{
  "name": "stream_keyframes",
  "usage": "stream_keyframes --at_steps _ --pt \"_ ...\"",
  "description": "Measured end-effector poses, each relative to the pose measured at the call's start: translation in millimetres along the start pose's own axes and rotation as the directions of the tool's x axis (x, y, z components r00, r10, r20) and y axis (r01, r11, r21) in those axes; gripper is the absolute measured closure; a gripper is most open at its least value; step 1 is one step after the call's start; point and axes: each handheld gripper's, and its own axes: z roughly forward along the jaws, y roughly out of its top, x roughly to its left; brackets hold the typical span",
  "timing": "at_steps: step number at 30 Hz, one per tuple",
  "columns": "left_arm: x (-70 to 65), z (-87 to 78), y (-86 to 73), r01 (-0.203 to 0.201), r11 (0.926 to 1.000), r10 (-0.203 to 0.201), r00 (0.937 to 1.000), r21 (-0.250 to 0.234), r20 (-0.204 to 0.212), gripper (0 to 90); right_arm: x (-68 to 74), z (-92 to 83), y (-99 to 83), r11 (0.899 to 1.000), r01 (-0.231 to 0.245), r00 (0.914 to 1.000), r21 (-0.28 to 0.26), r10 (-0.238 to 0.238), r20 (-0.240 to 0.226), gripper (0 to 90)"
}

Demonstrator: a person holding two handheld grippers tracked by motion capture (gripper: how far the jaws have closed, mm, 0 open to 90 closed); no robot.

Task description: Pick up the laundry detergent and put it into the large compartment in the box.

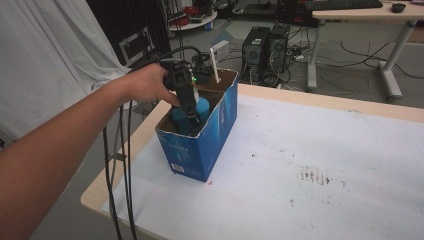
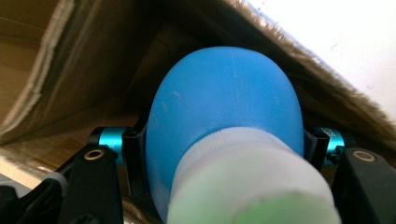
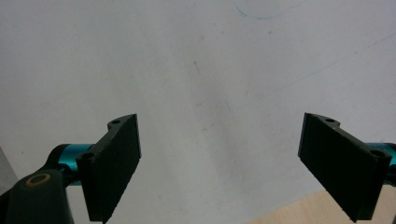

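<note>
The left gripper [image 1: 192, 112] is clamped around a blue bottle [image 2: 224, 121] inside the blue carton [image 1: 197, 145] near the desk's [image 1: 325, 165] left edge. Lifting straight up seems next. The right gripper [image 3: 219, 163] hangs wide open, empty.

My left forearm [image 1: 55, 150] reaches in from seven o'clock toward eleven, hand [image 1: 145, 82] wrapped over the left tool [image 1: 192, 114], which points steeply down. In the left gripper view its jaws stand at three and nine o'clock, clamped on a blue bottle [image 2: 224, 126]. My right tool [image 3: 219, 163] hangs with its jaws spread wide, nothing between them.
</note>
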Motion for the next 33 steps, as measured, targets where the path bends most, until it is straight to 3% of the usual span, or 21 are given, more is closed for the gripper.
stream_keyframes --at_steps 18,23,33 --pt "2.4 7.7 4.9 0.032 0.9994 -0.032 0.9995 -0.013 -0.007 37.3 0.6 2.9 -0.9 1.000 0.000 1.0000 0.004 0.000 -0.003 12.2" --pt "3.7 8.2 4.8 0.048 0.9988 -0.048 0.9985 -0.015 -0.025 31.0 2.8 3.0 0.7 1.000 0.005 1.0000 0.001 -0.005 -0.006 12.2" --pt "4.9 -8.3 -1.8 0.078 0.9930 -0.081 0.9961 -0.089 -0.035 29.5 3.1 1.4 0.3 1.000 0.010 0.9999 -0.003 -0.010 -0.003 12.2"
